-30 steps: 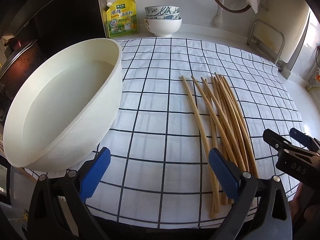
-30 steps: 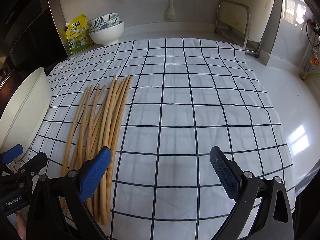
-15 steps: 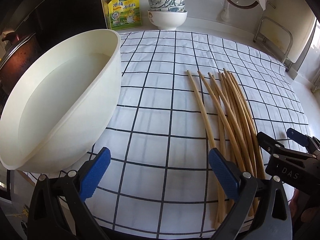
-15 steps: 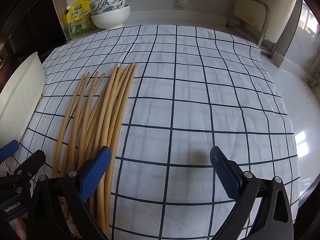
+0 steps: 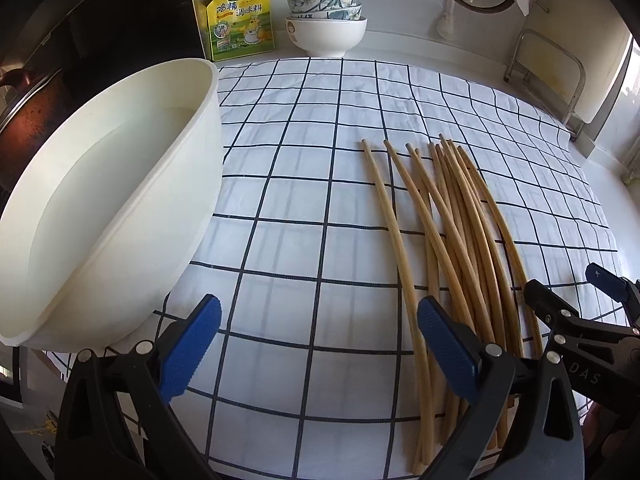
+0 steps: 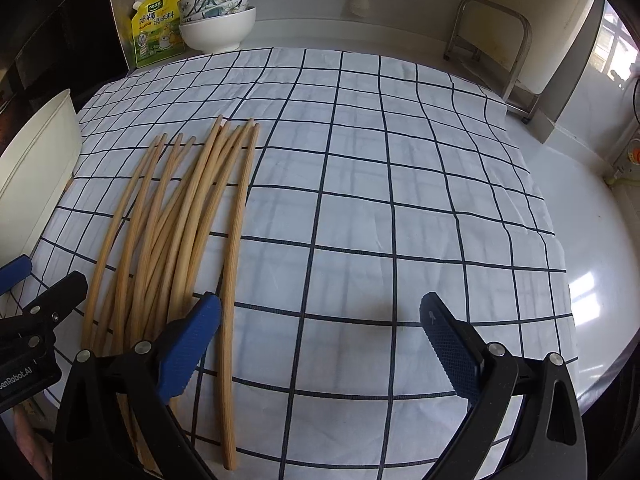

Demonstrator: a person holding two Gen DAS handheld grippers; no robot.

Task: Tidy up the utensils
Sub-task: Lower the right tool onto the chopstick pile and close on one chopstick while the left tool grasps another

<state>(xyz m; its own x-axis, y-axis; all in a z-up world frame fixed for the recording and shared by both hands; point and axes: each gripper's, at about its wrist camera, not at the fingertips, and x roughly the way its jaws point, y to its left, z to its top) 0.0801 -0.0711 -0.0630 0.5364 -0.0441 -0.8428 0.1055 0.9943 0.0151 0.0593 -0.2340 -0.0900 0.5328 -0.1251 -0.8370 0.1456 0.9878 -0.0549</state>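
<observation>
Chopsticks (image 5: 452,236) lie bundled on the checked cloth (image 5: 304,184), right of the white basin (image 5: 112,200). Left gripper (image 5: 320,344) and right gripper (image 6: 320,340): fingers spread apart, holding nothing.

Matt wooden chopsticks (image 5: 448,240), creased cloth (image 5: 304,208)

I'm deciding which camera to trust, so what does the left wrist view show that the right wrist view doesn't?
Only the left wrist view shows the inside of the white tub and a dark pot behind it. Only the right wrist view shows the bare white counter past the cloth's right edge. Both show the chopsticks, checked cloth, stacked bowls, yellow pouch and both open grippers.
</observation>
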